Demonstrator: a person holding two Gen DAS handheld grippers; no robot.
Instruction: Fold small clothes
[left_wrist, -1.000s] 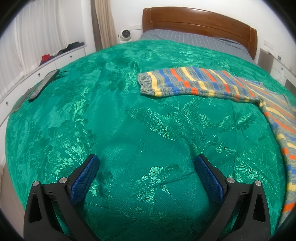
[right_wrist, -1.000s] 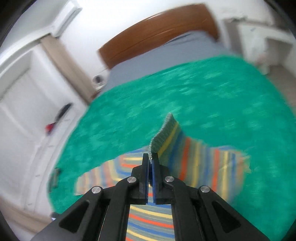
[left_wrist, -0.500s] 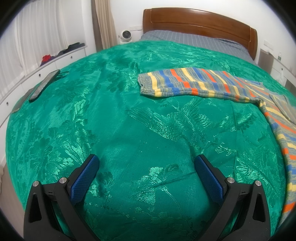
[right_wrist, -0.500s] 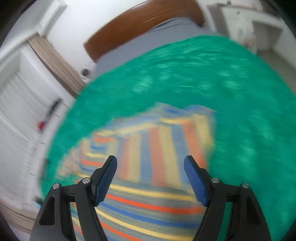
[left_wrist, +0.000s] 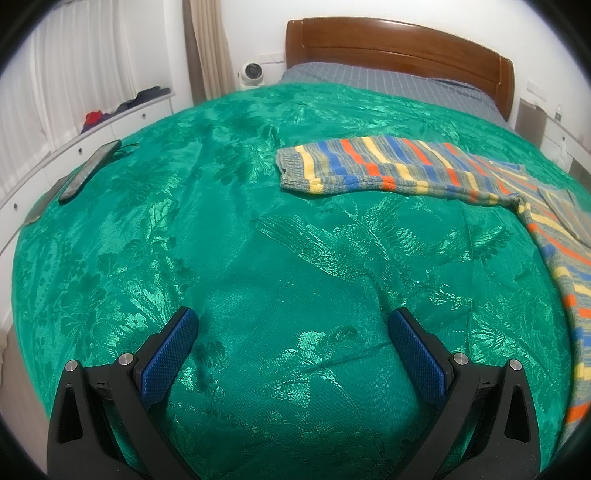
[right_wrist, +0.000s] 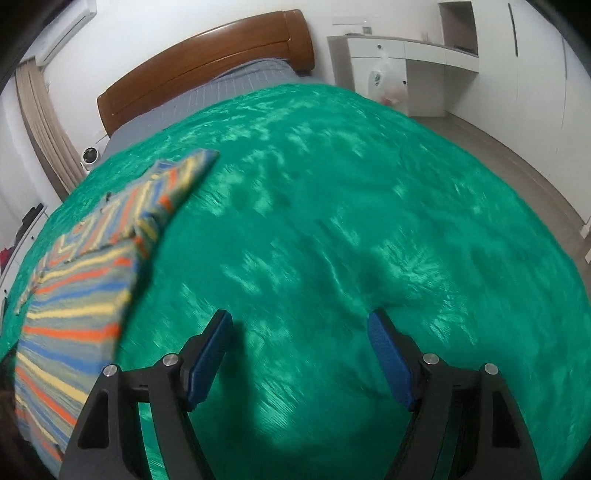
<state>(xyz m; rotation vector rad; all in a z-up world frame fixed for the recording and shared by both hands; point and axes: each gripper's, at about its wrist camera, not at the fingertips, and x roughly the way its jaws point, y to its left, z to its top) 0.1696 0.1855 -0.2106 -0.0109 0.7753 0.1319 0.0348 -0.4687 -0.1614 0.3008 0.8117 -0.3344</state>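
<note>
Left wrist view: the left gripper (left_wrist: 291, 332) hangs over a green bedspread (left_wrist: 229, 258), its two blue-padded jaws spread wide with only bare cloth between them. A striped sweater (left_wrist: 388, 170) in blue, orange, yellow and grey lies flat on the bedspread, well apart from the jaws; one sleeve stretches from about twelve o'clock toward two o'clock, and the body runs down the edge of the frame toward four o'clock. A dark flat phone (left_wrist: 90, 171) lies at ten o'clock near the edge of the bed. A wooden headboard (left_wrist: 399, 44) stands at twelve o'clock, with a grey checked sheet (left_wrist: 369, 79) just below it and a small white round device (left_wrist: 252, 70) at eleven o'clock. Right wrist view, somewhat blurred: the right gripper (right_wrist: 300, 334) has its jaws wide apart and empty, over bare green bedspread (right_wrist: 351, 203). The sweater (right_wrist: 92, 266) lies from ten o'clock down to eight o'clock, to the left of the jaws and not touching them. The headboard (right_wrist: 207, 59) is at eleven o'clock, and white cabinets (right_wrist: 406, 70) stand at one o'clock.
</note>
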